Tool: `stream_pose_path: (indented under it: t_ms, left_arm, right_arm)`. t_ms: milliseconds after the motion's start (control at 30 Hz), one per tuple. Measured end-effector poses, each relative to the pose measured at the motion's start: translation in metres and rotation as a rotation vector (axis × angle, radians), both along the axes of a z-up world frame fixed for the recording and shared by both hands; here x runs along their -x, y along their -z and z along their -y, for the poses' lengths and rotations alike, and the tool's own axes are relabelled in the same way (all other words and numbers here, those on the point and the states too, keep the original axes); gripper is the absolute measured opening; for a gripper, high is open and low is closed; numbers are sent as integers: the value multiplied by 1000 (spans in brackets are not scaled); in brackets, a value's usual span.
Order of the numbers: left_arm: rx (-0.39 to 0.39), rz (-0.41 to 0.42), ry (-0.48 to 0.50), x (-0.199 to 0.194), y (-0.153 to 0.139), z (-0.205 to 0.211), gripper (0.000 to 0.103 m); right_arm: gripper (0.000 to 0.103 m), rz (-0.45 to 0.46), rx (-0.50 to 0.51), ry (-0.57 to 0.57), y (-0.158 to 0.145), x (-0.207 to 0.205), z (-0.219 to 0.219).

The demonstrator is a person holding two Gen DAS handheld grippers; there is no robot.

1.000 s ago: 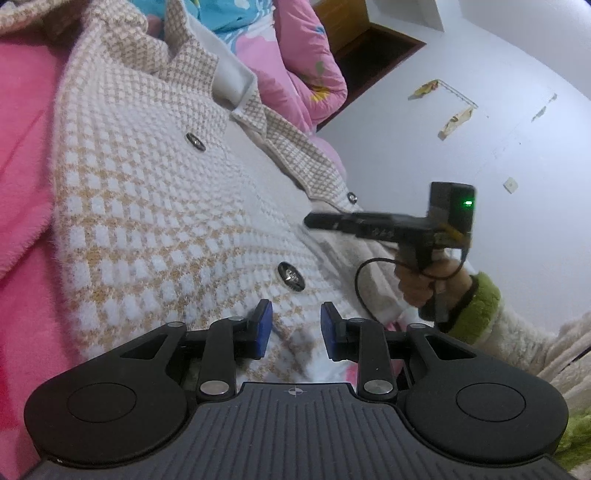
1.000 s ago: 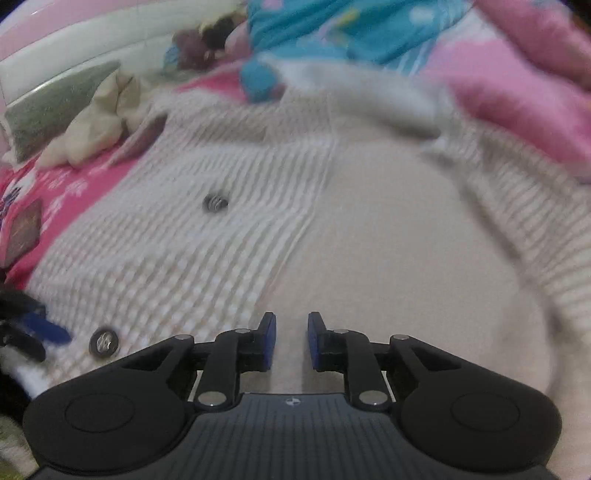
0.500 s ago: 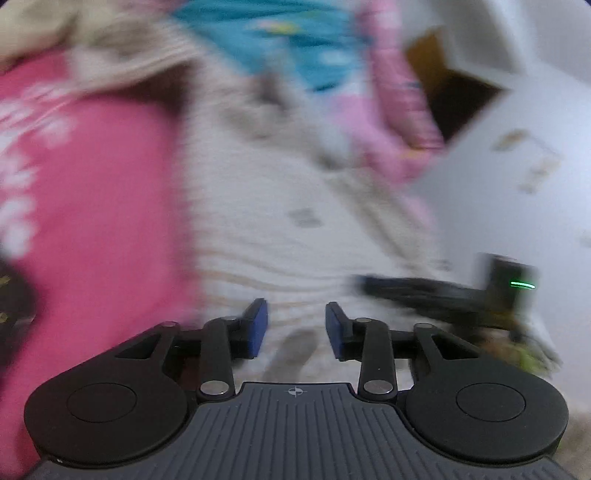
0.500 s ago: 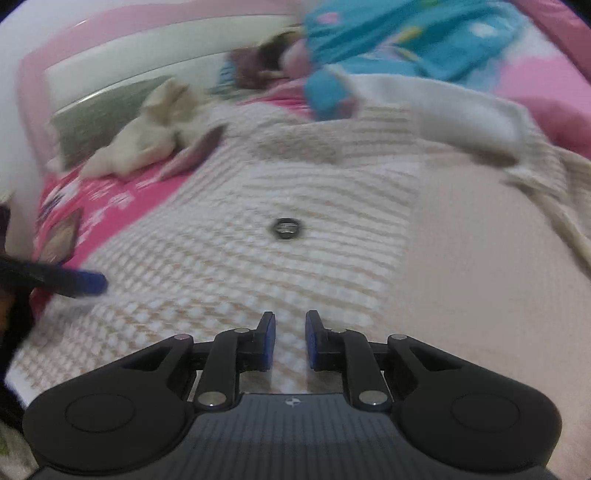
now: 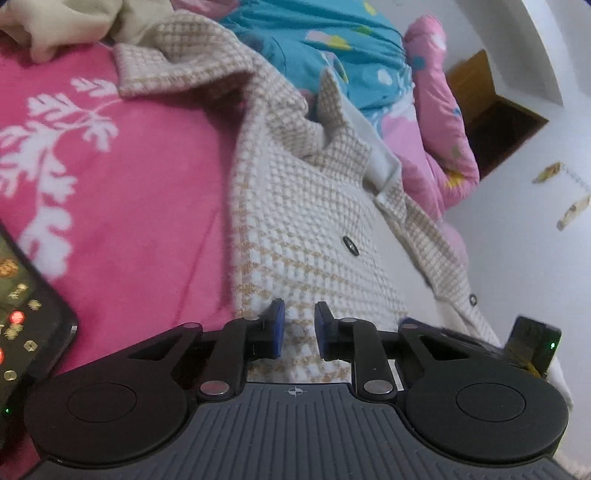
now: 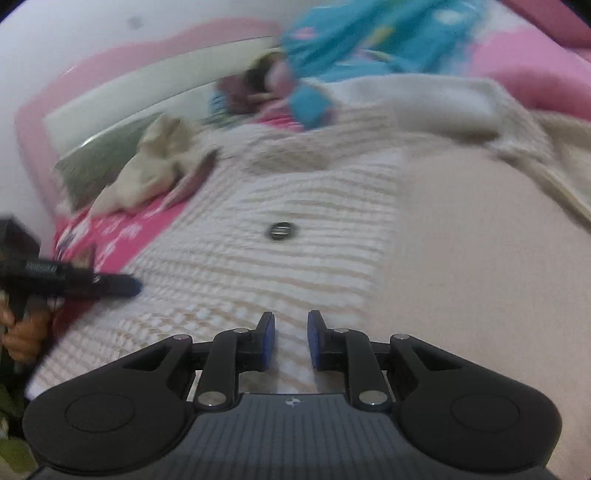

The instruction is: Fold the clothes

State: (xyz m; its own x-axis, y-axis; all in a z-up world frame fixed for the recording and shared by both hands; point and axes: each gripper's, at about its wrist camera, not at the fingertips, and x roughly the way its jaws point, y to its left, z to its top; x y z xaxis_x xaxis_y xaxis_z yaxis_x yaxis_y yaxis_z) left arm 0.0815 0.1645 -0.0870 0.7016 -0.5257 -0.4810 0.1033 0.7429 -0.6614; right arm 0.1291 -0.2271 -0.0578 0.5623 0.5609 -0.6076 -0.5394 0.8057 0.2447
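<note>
Left hand-held gripper (image 5: 298, 328): blue pads parted with a narrow gap, nothing between them; released. It hangs over the near hem of the checked coat (image 5: 306, 221), whose beige-and-white weave shows through the gap and runs away ahead of the fingertips.

Right hand-held gripper (image 6: 287, 339): pads likewise parted and empty; released. It sits over the same coat (image 6: 258, 266), with the checked panel straight ahead and to its left, and the plain cream lining (image 6: 480, 258) ahead to its right.

Phone (image 5: 26, 314): dark slab with a lit screen, lying on the bed left of the left hand-held gripper.

Pink blanket (image 5: 129, 192): white leaf print, covering the bed left of the coat's edge.

Coat button (image 5: 351, 246): dark, round, on the checked panel ahead and right of the left hand-held gripper. The right wrist view shows one button (image 6: 279, 230) ahead of the right hand-held gripper, slightly left.

Opposite tool: in the right wrist view the left hand-held gripper (image 6: 125, 284) reaches in from the left over the coat's edge, held by a hand (image 6: 22, 332).

Collar (image 5: 340, 122): rumpled, at the coat's far end.

Cream garment (image 5: 74, 22): crumpled, beyond the blanket, far left.

Blue and pink quilt (image 5: 332, 48): bunched past the collar.

White wall (image 5: 517, 240): far right.
</note>
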Motion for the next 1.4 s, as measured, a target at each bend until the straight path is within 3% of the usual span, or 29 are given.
stream_pose_path:
  t_ms: [67,167,367,500,700,867,1000,1067,1133,1200,1267,1300,1333,1400]
  left_arm:
    - [-45,12,-1,3,-8,5,21]
    - [-85,41,0,5,-27,12,28]
    - [-165,45,72,-22,-57,43,31]
    - [-212,33,65,-54,-52,61,31]
    - [-286,46,-35,-93,-22,64,31]
    - [-214,69,-46,-96,0,52,31]
    - [-182,92,-49,-94,4,48,31]
    - [-167,98,-51,-92,4,47,31]
    - [-145,99,-53,-92,5,44,31]
    - [-126,97,-54,-92,6,42,31]
    - [-125,99,-55,-91,6,41,31]
    - [-126,100,-55,-91,6,42,31]
    - [-124,100,-55,-90,7,41,31]
    - [-118,99,-56,-91,7,40,31]
  right_arm:
    - [31,-13,15,20,-1,1,7]
    - [32,-37,33,54,-16,1,14]
    - [32,31,33,45,-70,-11,-10]
    - [32,40,68,-18,-86,-46,-45]
    - [32,82,177,-67,-77,-108,-101]
    - [32,163,206,28,-78,-167,-123]
    - [39,289,225,28,-84,-203,-147]
    - [44,353,272,-9,-81,-216,-169]
    - [60,418,353,-49,-71,-226,-195]
    - [60,480,441,-21,-57,-237,-217]
    - [47,485,483,11,-47,-250,-226]
    - [12,464,468,34,-44,-258,-224]
    - [7,433,402,64,-48,-261,-213]
    - [7,376,226,129,-59,-258,-179]
